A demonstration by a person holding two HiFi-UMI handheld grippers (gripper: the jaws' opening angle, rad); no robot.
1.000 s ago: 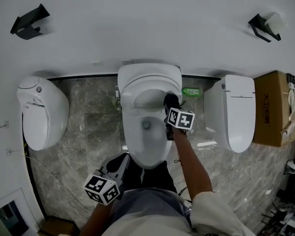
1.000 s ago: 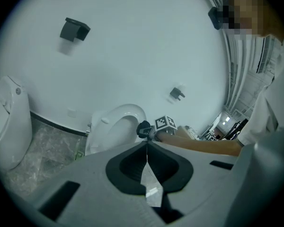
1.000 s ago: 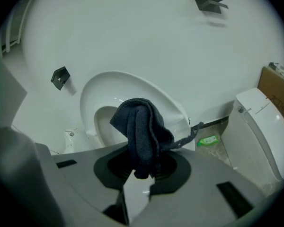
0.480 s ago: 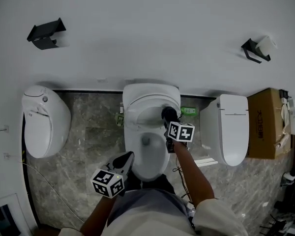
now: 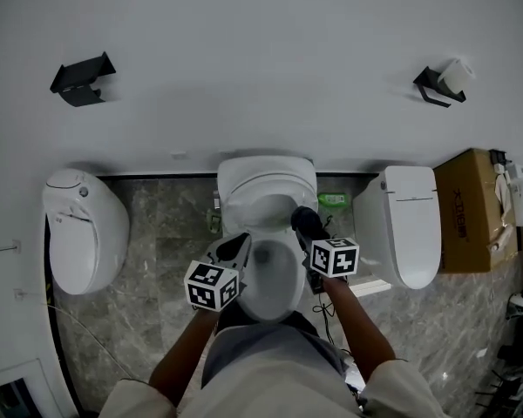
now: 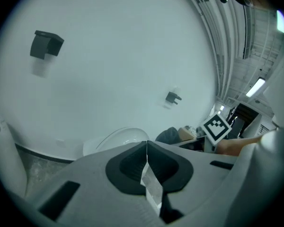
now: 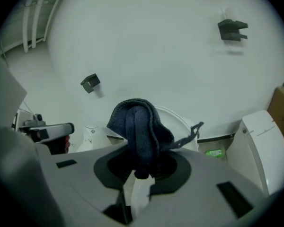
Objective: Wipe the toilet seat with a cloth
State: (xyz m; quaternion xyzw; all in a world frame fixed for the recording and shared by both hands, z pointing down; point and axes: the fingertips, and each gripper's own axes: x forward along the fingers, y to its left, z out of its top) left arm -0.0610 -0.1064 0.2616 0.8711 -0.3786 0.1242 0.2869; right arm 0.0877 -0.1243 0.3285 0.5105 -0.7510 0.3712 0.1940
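Note:
A white toilet (image 5: 266, 190) stands against the wall, its lid up and its seat (image 5: 288, 290) ringing the bowl. My right gripper (image 5: 307, 230) hovers over the right side of the seat, shut on a dark blue cloth (image 5: 303, 220). In the right gripper view the cloth (image 7: 138, 126) bulges out of the jaws in a folded wad, with a loose thread to the right. My left gripper (image 5: 237, 247) is over the seat's left front and shut with nothing in it; in its own view the left gripper (image 6: 146, 144) shows its jaws pressed together.
A rounded white toilet (image 5: 83, 229) stands at the left and a squarer one (image 5: 410, 225) at the right. A cardboard box (image 5: 475, 207) sits further right. Black holders (image 5: 81, 77) (image 5: 440, 81) hang on the wall. A green item (image 5: 336, 200) lies on the marble floor.
My left gripper has moved from beside the person's leg up over the seat's left front. My right gripper has lifted away from the seat's back right with the cloth.

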